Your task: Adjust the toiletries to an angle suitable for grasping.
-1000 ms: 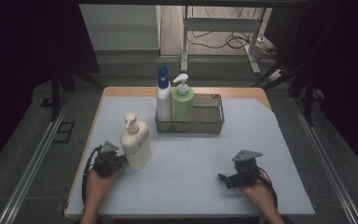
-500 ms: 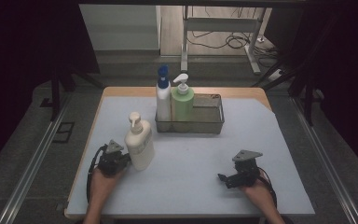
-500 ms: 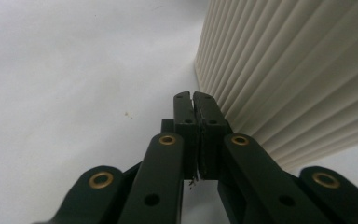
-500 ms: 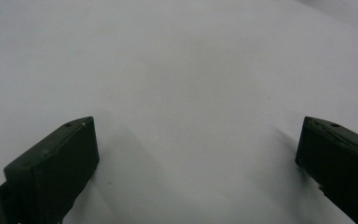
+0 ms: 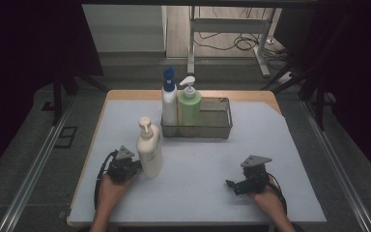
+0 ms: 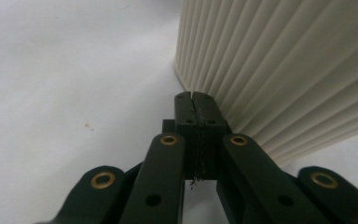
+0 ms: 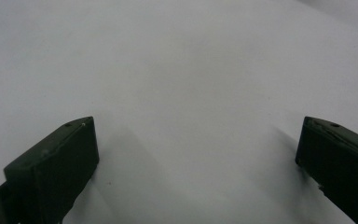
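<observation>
A cream pump bottle (image 5: 149, 147) with a ribbed body (image 6: 284, 60) stands upright on the pale table mat, left of centre. My left gripper (image 5: 136, 166) lies low on the mat just left of it. Its jaws are shut together with nothing between them (image 6: 196, 95), and their tips sit against the bottle's lower side. My right gripper (image 5: 232, 184) rests on the mat at the near right, pointing left. Its jaws stand wide open (image 7: 196, 135) over bare mat.
A wire basket (image 5: 222, 126) at the back centre holds a white bottle with a blue cap (image 5: 168, 99) and a green pump bottle (image 5: 189, 106) at its left end. Bare mat (image 5: 198, 159) lies between the two grippers. The table's edges drop to a dark floor.
My left gripper and the cream bottle have both shifted slightly to the right. The right gripper has stayed where it was.
</observation>
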The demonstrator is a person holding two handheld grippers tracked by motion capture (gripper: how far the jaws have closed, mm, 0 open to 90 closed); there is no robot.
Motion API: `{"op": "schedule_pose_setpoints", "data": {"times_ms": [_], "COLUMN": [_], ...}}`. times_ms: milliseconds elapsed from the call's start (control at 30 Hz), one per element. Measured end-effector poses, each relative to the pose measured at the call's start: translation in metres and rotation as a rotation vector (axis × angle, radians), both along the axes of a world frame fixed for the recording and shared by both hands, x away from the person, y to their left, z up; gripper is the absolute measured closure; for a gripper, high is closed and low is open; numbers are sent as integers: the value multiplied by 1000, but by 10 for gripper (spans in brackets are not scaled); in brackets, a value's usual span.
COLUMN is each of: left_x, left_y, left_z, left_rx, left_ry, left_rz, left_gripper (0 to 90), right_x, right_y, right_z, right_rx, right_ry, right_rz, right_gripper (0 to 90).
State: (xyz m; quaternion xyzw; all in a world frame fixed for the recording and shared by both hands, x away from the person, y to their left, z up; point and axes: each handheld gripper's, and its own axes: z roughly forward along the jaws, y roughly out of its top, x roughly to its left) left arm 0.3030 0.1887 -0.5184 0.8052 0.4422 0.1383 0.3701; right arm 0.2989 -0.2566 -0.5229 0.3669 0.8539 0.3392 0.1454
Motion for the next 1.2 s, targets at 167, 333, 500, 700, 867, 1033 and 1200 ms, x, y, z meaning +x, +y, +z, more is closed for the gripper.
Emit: {"op": "schedule_pose_setpoints", "data": {"times_ms": [167, 333, 500, 700, 867, 1033, 1200], "left_x": [-1, -2, -4, -5, -6, -6, -7], "left_y": [-7, -14, -23, -29, -36, -45, -53], "left_z": [1, 0, -1, -1, 0, 0, 0], "left_rx": [10, 12, 20, 9, -1, -5, -7], "left_ry": [1, 2, 4, 12, 14, 17, 22], "left_rz": [-22, -41, -63, -86, -115, -139, -152], "left_gripper": [888, 887, 884, 879, 878, 876, 875], "right_x": [0, 0, 0, 0, 0, 0, 0], "right_y": [0, 0, 0, 0, 0, 0, 0], "right_z": [0, 0, 0, 0, 0, 0, 0], "right_rx": [0, 0, 0, -1, -1, -1, 0], "right_ry": [0, -1, 0, 1, 1, 1, 1], "right_rz": [0, 0, 0, 1, 1, 1, 1], "right_gripper": [0, 0, 0, 0, 0, 0, 0]}}
